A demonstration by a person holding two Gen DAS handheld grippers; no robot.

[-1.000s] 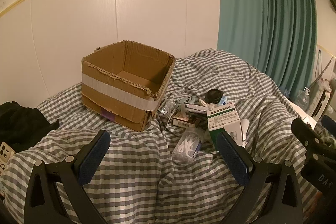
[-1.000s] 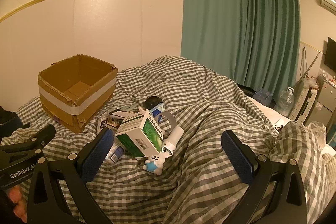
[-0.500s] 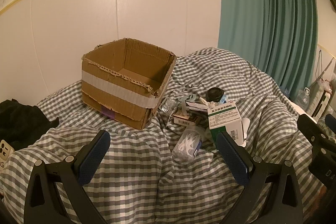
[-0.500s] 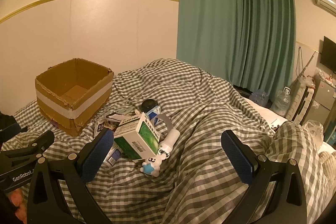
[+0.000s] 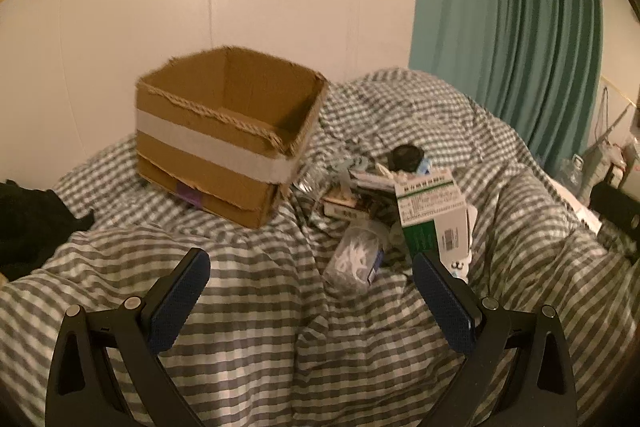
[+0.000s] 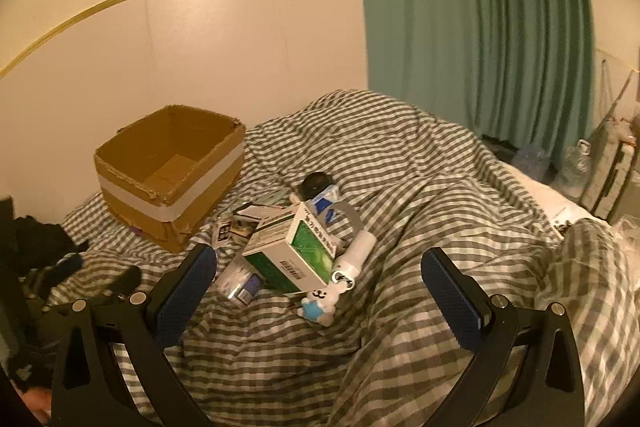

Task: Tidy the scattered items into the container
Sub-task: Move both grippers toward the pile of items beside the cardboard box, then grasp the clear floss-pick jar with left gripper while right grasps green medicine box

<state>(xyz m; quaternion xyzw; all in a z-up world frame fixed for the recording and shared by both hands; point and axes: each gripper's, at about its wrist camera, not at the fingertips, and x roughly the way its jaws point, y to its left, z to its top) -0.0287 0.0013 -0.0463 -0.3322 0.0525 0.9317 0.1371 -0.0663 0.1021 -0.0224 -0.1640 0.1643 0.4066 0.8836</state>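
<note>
We hold both tools above the checked duvet (image 5: 248,307) with nothing taken up yet. Our left gripper (image 5: 312,287) has its jaws spread wide and empty, and our right gripper (image 6: 318,291) is spread just as wide, also empty.

The cardboard box (image 5: 224,131) sits open at the far left against the wall, a pale tape band around its side, and looks empty inside. The scattered items lie in one heap just right of it: a green and white medicine carton (image 6: 292,251), a clear plastic pouch (image 5: 354,259), a white tube (image 6: 360,251) with a small bear charm (image 6: 322,303), a black round lid (image 6: 316,183) and a few flat packets (image 5: 344,205).

What worries us is the soft, folded bedding. If we press down to grip, the heap may sag or slide into a crease. The carton leans on its neighbours, so lifting it could topple the rest. The slippery pouch could slip from the pads.

The carton carries printed characters and a barcode, but we cannot read them here.
</note>
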